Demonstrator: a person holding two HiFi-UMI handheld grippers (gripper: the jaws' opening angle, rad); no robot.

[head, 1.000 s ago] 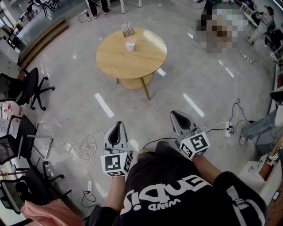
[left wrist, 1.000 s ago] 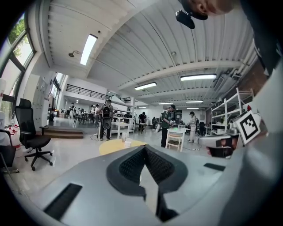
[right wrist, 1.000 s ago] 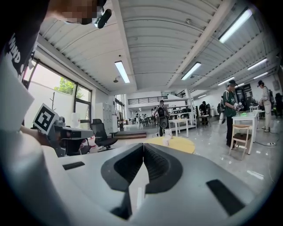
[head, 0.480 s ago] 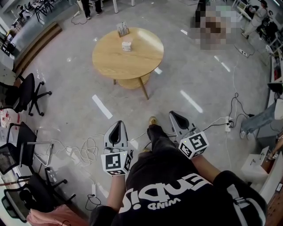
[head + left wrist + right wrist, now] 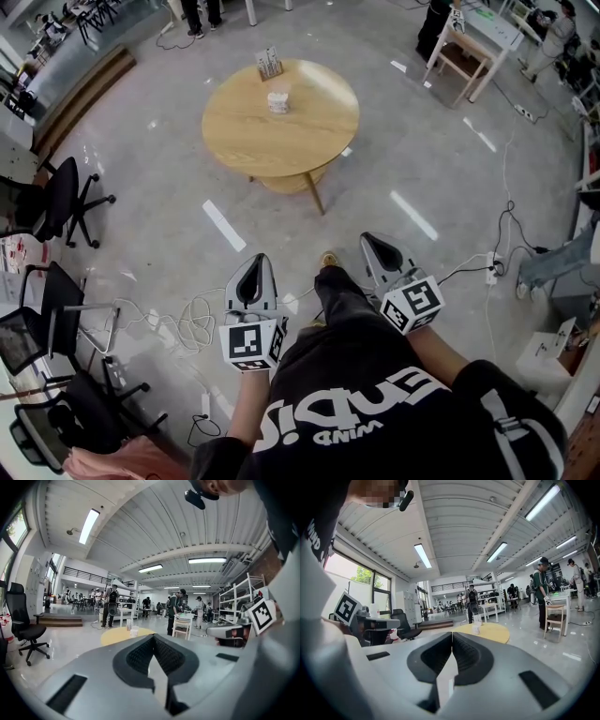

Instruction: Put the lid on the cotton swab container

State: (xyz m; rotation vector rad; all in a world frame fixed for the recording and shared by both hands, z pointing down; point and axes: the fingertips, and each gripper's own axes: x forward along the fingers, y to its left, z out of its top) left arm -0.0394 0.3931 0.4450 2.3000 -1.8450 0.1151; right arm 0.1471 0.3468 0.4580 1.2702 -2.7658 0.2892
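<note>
Left tongs (image 5: 255,261): pressed together, nothing pinched between them; held low, in front of the person's body
Right tongs (image 5: 368,240): pressed together as well, nothing held; carried near the left tongs, on their right
Cotton swab container (image 5: 277,100): seen well ahead of both tongs, standing on the round tabletop (image 5: 314,127); whether it is lidded cannot be told
Small rack (image 5: 270,63): set just beyond the container, farther from the tongs
Cables (image 5: 178,314): laid on the floor, left of the left tongs
</note>
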